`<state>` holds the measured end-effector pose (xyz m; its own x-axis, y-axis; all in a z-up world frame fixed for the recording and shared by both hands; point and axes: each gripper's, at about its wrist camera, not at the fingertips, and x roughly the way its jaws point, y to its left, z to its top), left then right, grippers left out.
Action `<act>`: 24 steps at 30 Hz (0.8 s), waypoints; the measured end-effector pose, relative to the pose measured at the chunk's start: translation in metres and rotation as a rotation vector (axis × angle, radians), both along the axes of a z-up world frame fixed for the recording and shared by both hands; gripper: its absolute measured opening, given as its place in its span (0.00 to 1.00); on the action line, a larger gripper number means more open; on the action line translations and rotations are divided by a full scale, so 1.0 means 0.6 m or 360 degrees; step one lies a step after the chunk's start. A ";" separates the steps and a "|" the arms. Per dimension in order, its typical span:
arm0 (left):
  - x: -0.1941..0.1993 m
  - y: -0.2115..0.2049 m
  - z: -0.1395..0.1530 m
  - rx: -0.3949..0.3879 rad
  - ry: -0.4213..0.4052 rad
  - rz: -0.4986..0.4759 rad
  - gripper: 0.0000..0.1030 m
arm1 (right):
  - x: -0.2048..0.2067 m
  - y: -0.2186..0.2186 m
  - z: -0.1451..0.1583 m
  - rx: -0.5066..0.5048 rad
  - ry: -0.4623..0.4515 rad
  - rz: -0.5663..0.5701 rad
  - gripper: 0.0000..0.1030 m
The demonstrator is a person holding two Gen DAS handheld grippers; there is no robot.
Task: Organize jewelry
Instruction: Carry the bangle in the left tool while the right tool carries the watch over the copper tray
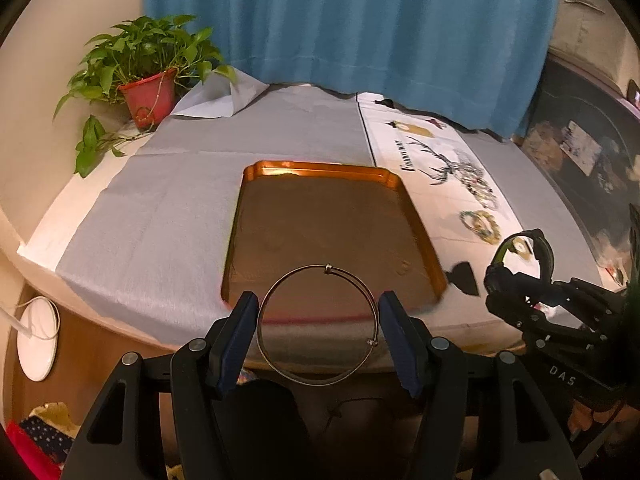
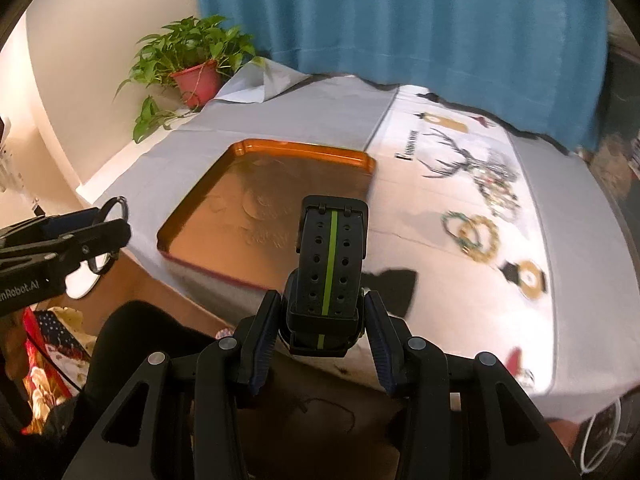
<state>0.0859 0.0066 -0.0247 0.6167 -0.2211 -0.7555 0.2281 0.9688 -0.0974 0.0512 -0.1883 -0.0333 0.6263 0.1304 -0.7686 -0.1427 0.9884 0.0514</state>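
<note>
My left gripper is shut on a thin silver wire bangle, held upright above the near edge of the orange tray. My right gripper is shut on a black watch with a green stripe, held above the table's front edge, right of the tray. The right gripper also shows in the left wrist view, and the left gripper with the bangle shows in the right wrist view. Beaded bracelets lie on the printed cloth at the right.
A potted plant stands at the table's far left corner. A blue curtain hangs behind the table. A grey cloth covers the table's left part. A white round object and bags are on the floor at the left.
</note>
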 end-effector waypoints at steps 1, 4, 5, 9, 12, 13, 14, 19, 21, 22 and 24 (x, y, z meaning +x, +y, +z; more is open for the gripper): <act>0.011 0.000 -0.004 0.0006 -0.0002 0.0001 0.56 | 0.011 0.004 -0.004 -0.0004 0.0004 0.0004 0.42; 0.053 -0.008 -0.021 0.0021 0.0004 0.0005 0.56 | 0.055 0.021 -0.024 -0.0006 0.0018 0.0017 0.42; 0.060 -0.009 -0.026 0.0022 0.0006 0.0003 0.56 | 0.068 0.024 -0.030 -0.0004 0.0030 0.0019 0.42; 0.102 -0.016 -0.049 0.0053 0.0023 -0.0002 0.56 | 0.119 0.037 -0.057 0.0005 0.0071 0.0029 0.42; 0.130 -0.016 -0.068 0.0061 0.0055 -0.0001 0.56 | 0.149 0.041 -0.074 0.0001 0.0093 0.0037 0.42; 0.140 -0.015 -0.074 0.0064 0.0065 0.0001 0.56 | 0.157 0.043 -0.079 -0.0003 0.0098 0.0038 0.42; 0.147 -0.015 -0.078 0.0070 0.0068 0.0003 0.56 | 0.164 0.043 -0.084 -0.0007 0.0100 0.0040 0.42; 0.181 -0.017 -0.092 0.0094 0.0074 0.0014 0.56 | 0.198 0.047 -0.104 -0.0021 0.0117 0.0036 0.42; 0.192 -0.020 -0.094 0.0094 0.0067 0.0019 0.57 | 0.207 0.045 -0.108 -0.0022 0.0121 0.0031 0.42; 0.198 -0.022 -0.095 0.0101 0.0060 0.0021 0.57 | 0.213 0.044 -0.110 -0.0023 0.0123 0.0030 0.42; 0.205 -0.027 -0.096 0.0119 0.0039 0.0025 0.59 | 0.220 0.042 -0.112 -0.0029 0.0127 0.0031 0.43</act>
<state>0.2090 -0.0096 -0.0823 0.6011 -0.1538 -0.7842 0.2110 0.9770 -0.0300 0.1831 -0.1630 -0.1006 0.5607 0.1276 -0.8182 -0.1582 0.9864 0.0454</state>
